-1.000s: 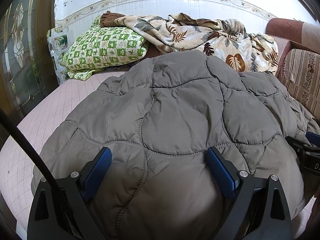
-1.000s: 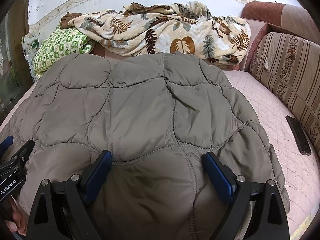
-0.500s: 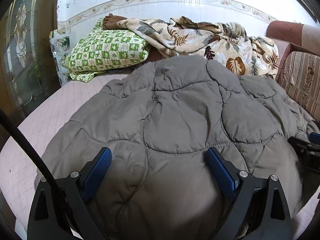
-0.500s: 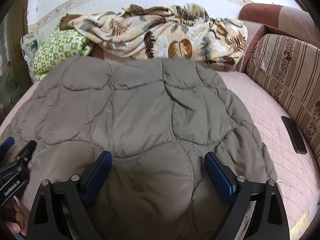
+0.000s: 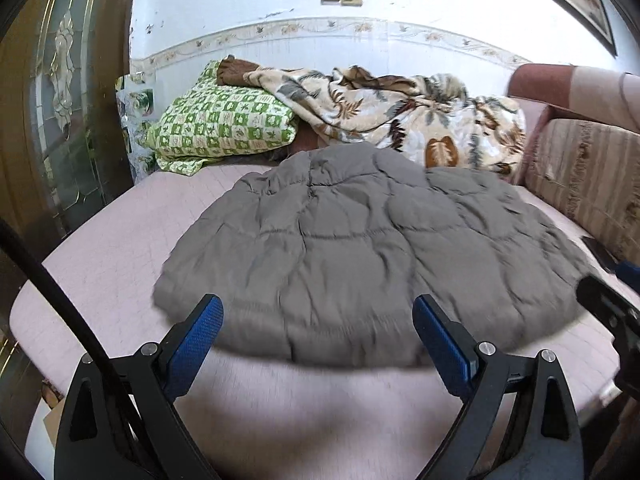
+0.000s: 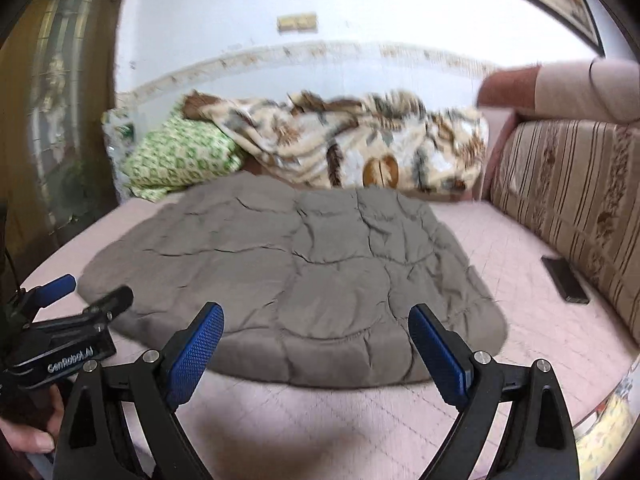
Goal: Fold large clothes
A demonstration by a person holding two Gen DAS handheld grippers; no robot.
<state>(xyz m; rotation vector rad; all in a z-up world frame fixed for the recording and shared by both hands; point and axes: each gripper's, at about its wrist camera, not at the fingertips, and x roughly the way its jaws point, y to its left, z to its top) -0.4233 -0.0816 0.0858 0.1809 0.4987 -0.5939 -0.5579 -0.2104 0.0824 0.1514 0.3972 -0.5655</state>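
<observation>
Both the left gripper (image 5: 318,344) and right gripper (image 6: 316,346) had drawn back, fingers spread and empty, leaving the grey quilted coat (image 6: 296,276) seemingly folded on the bed (image 6: 520,264).

One jacket (image 5: 360,248), two tongs (image 5: 316,332) (image 6: 314,334), one blanket (image 5: 400,116)

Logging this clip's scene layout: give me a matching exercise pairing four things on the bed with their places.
Things:
1. grey quilted jacket
2. green checked pillow
3. leaf-print blanket
4. dark flat object

Places:
A. beside the striped cushion
B. far left corner
C. spread flat mid-bed
D. heaped along the back wall

Pairs: 1-C, 2-B, 3-D, 4-A
</observation>
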